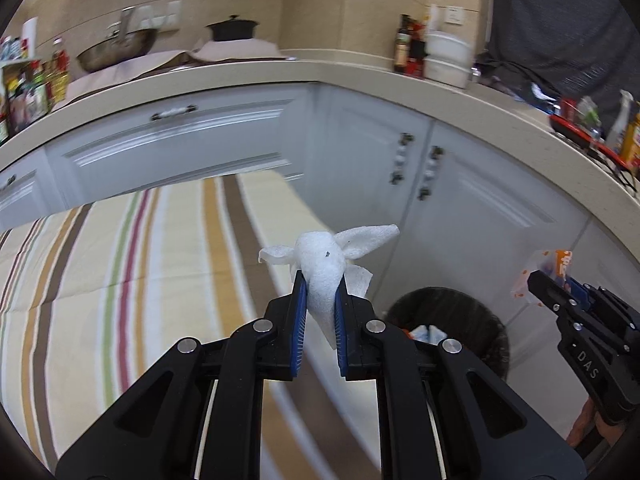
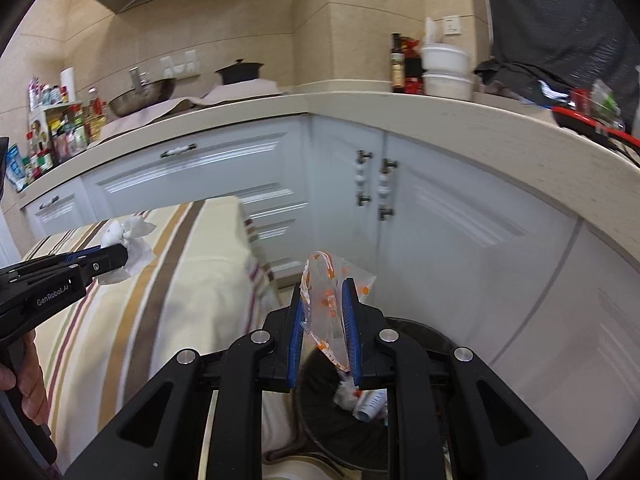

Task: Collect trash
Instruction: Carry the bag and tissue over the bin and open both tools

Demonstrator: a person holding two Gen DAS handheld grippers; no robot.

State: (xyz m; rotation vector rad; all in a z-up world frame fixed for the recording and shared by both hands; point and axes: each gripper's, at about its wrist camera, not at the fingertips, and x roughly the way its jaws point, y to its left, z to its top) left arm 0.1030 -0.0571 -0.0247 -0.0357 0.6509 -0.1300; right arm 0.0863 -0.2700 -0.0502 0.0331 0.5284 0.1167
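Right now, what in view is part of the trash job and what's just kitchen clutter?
Job:
- left gripper, shut on white tissue
- right gripper, shut on plastic wrapper
- dark bin, trash already inside

Lying about:
- black pot
- metal bowl
- sauce bottle
- white containers
- striped cloth

Open air above the bin, cabinets close behind

At lower centre the dark bin (image 2: 340, 420) mouth lies unblocked; the striped-cloth table (image 2: 168, 300) crowds its left, white cabinet doors (image 2: 460, 240) wall the right.

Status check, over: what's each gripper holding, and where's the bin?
Left gripper shut on crumpled tissue, over striped tablecloth. Right gripper shut on clear orange-printed wrapper, above black trash bin. Nothing blocking the bin.
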